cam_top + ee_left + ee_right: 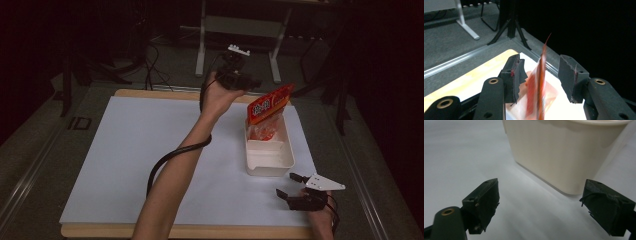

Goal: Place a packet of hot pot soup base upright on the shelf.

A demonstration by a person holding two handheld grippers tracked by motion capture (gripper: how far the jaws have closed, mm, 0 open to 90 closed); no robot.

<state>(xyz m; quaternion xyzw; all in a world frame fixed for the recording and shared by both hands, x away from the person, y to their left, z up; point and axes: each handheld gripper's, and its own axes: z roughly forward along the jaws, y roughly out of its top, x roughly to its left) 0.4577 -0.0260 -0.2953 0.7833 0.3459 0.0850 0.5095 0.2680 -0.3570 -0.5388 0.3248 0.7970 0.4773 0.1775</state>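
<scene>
A: What has your left gripper (540, 75) got?
B: Nothing. Your jaws stand apart, the red snack packet (268, 106) edge-on between them, untouched.
A: And the packet?
B: Upright, crinkled, its bottom in the white tub (270, 165). Your right gripper (295, 185) rests open nearby.

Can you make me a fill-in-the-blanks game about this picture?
1. The packet is mostly ___ in colour.
2. It stands in the far end of the white ___.
3. The left gripper has its jaws ___ around the packet, not pressing it.
4. The right gripper holds ___.

Missing words: red; box; open; nothing
</scene>
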